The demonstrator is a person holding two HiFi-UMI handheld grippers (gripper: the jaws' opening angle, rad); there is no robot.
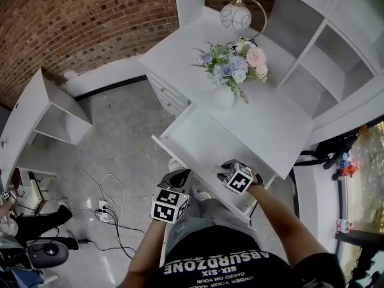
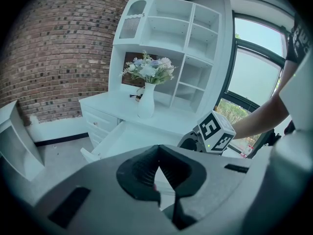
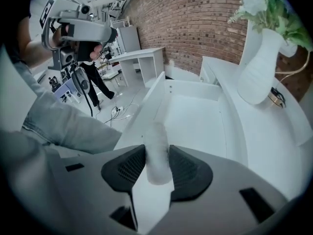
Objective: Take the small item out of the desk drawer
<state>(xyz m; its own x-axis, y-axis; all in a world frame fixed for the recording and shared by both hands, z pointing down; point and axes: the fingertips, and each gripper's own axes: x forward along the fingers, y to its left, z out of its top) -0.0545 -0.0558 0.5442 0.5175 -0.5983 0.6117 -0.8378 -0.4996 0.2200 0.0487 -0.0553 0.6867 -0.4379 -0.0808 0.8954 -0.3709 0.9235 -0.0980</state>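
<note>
Right gripper pinches the small white item between its pads, with the open desk drawer stretching ahead of and below it. Our left gripper, to its left, has its jaws pressed together on nothing. We judge the grasp made; lifting the item clear remains.

Soft daylight enters through the window on the right and spreads evenly over the white desk, which is bright with only faint shadows. The brick wall is dimmer. Both gripper views bulge, darken at their edges and look bluish. The near pale item is blurred.
</note>
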